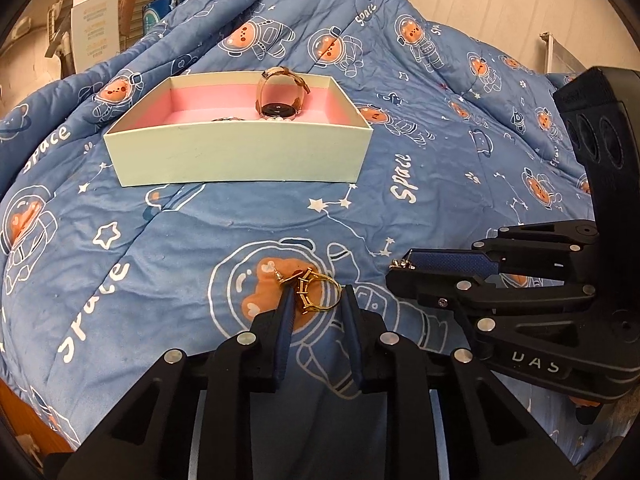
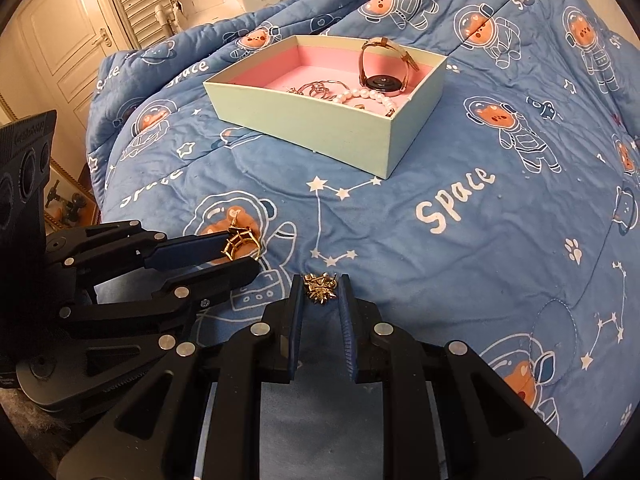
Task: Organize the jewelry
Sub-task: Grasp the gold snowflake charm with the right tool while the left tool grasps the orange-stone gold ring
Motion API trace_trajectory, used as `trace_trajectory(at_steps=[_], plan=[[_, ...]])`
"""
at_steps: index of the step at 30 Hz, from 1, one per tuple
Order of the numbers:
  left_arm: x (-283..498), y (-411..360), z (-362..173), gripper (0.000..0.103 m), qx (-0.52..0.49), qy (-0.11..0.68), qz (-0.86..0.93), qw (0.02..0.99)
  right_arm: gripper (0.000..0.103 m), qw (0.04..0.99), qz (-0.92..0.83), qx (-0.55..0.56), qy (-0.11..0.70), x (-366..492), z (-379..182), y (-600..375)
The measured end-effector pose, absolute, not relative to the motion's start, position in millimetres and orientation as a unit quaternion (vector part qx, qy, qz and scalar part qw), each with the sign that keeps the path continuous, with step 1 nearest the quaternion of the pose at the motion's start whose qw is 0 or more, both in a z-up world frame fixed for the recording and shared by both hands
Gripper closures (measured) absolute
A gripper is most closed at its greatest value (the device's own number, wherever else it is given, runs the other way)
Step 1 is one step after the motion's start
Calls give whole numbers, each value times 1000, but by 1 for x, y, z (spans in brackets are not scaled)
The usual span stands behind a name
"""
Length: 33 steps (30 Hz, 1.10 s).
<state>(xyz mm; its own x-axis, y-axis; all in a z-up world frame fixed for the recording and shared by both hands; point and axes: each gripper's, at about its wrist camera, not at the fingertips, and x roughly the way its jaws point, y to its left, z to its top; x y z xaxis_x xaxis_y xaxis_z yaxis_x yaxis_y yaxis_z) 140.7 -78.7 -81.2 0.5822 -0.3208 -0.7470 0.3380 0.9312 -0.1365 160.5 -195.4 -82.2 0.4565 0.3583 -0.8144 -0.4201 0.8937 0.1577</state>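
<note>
Left gripper [image 1: 316, 300]: I am spreading my jaws around the gold ring [image 1: 318, 290] on the quilt [image 1: 160, 240].
Right gripper [image 2: 320, 294]: I am bracketing the gold charm [image 2: 319, 289], jaws apart.
Box [image 2: 320, 128]: holding watch [image 2: 382, 74], pearls [image 2: 370, 94].

A home bedroom — space-print quilt [image 1: 400, 92], panelled door [image 2: 68, 40], louvred shutter [image 2: 132, 0].

Left tongs [image 1: 316, 300]: we see them parted around the gold earring [image 1: 310, 290].
Right tongs [image 1: 404, 270]: at our right, tips on a small chain piece [image 1: 401, 264].
Box [image 1: 236, 156]: pink-lined, holds a watch [image 1: 282, 94].
Bed quilt [image 1: 440, 140]: blue, astronaut bears.
</note>
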Motion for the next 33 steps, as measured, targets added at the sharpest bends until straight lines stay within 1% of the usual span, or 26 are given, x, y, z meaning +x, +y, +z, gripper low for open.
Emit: trace_trajectory(at_steps=[17, 27, 33], plan=[[121, -46, -64, 80, -51, 407, -178, 894, 85, 852, 228, -28, 471, 160, -83, -196], [124, -28, -53, 80, -71, 400, -165, 899, 85, 847, 253, -1, 468, 157, -70, -193], [129, -27, -47, 80, -64, 395, -162, 902, 85, 845, 270, 12, 461, 162, -58, -188]])
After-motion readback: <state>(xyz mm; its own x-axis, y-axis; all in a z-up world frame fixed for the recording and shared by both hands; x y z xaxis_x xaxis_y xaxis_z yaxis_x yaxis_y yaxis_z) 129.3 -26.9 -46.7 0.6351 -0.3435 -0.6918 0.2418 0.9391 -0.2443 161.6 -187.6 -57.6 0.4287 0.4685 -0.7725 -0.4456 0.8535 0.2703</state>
